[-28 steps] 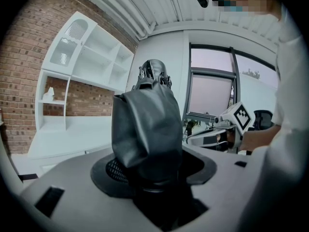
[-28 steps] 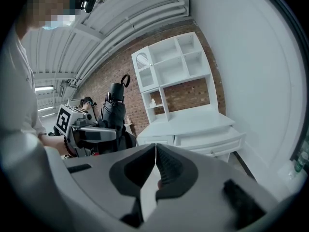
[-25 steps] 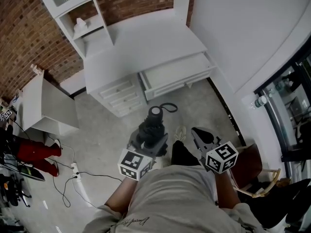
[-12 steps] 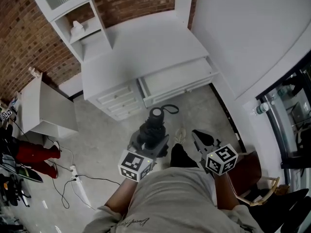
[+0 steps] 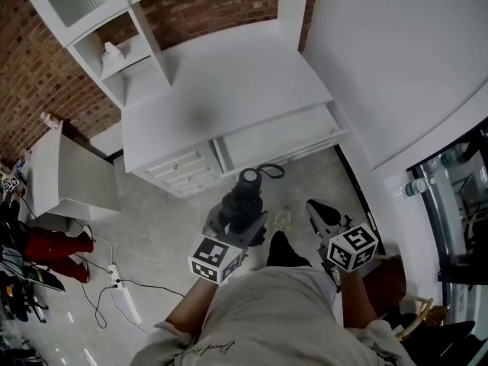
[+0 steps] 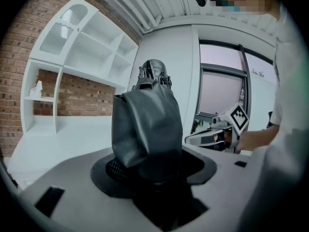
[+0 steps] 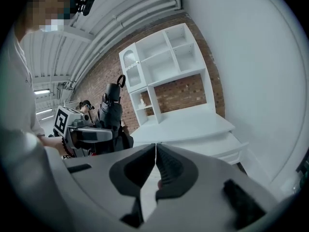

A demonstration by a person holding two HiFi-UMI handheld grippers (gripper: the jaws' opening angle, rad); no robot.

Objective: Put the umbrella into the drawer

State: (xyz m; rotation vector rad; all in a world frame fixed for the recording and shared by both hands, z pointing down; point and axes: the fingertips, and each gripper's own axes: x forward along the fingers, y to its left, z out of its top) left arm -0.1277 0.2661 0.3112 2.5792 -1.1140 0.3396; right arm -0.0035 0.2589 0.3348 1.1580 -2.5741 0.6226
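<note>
A folded black umbrella (image 5: 244, 198) with a wrist loop at its tip stands upright in my left gripper (image 5: 236, 223), whose jaws are shut on its body. It fills the left gripper view as the dark folded umbrella (image 6: 147, 129). My right gripper (image 5: 322, 218) is beside it to the right, jaws shut and empty; in the right gripper view its pads (image 7: 155, 170) meet. The white desk's pulled-out drawer (image 5: 278, 138) lies just ahead of both grippers. From the right gripper view I also see the umbrella (image 7: 111, 112) and the drawer (image 7: 212, 146).
The white desk (image 5: 221, 82) has a small drawer stack (image 5: 183, 171) at its left and a shelf unit (image 5: 114, 36) behind, against a brick wall. A white cabinet (image 5: 69, 178) stands at the left. Cables (image 5: 107, 280) lie on the floor. A white wall (image 5: 396, 67) runs along the right.
Both grippers and the person have moved forward toward the desk; the open drawer is now nearer to the umbrella's tip. The grip on the umbrella is unchanged.
</note>
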